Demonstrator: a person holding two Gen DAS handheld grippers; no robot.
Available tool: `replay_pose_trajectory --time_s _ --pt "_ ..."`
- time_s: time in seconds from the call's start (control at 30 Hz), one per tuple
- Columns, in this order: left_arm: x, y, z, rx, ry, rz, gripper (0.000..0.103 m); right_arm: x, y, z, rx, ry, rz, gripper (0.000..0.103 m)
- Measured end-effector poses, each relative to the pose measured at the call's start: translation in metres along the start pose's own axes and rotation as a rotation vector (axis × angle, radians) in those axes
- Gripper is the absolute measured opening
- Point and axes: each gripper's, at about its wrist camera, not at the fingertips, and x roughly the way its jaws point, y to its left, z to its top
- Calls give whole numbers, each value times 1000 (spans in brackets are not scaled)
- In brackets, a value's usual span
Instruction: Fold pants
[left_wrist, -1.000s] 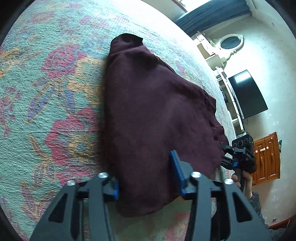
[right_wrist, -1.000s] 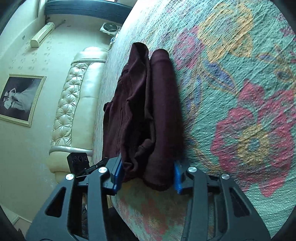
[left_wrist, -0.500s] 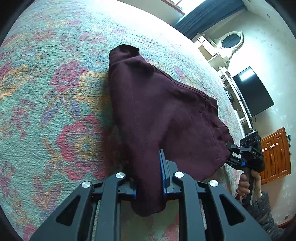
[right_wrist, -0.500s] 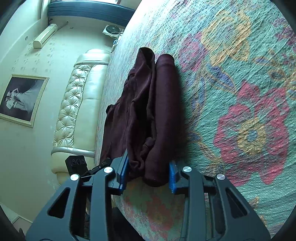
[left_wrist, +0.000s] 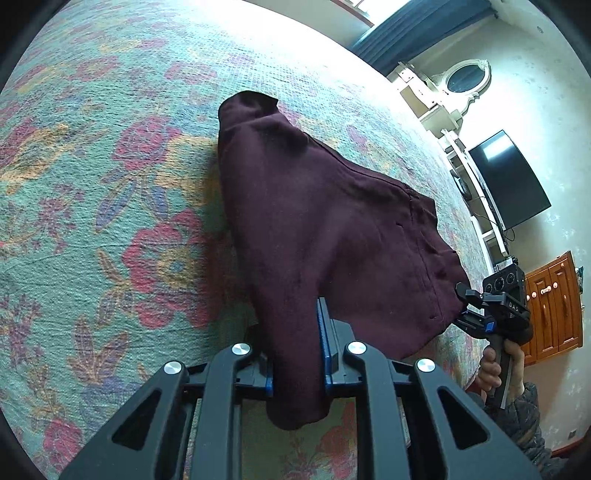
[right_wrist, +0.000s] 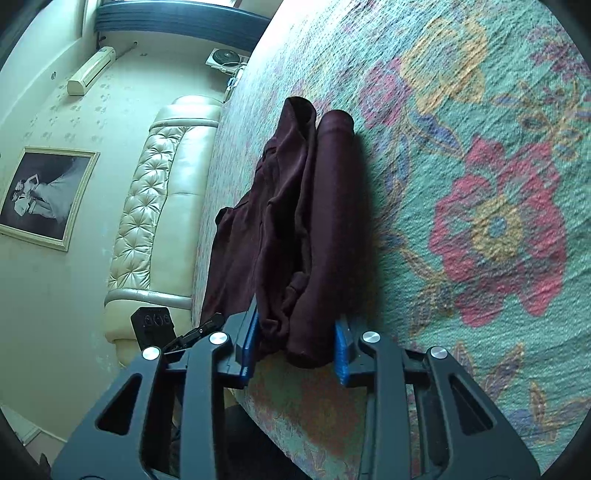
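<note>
Pants (left_wrist: 325, 240) on bedspread (left_wrist: 110, 184), both grippers' jaws clamping fabric edges

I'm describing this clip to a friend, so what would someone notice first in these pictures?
The dark maroon pants stand out first, lying folded lengthwise in the middle of the floral bedspread. Each end is pinched by a gripper: the left gripper holds one narrow end, and the right gripper clamps the bunched opposite end near the bed's edge. Behind, a cream tufted sofa lines the wall.
</note>
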Motion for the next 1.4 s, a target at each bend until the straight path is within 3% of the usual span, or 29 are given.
replay_pose_trajectory --time_s 1.4 --pt "6 7 16 -2 5 -33 19 2 -16 -24 30 20 49 32"
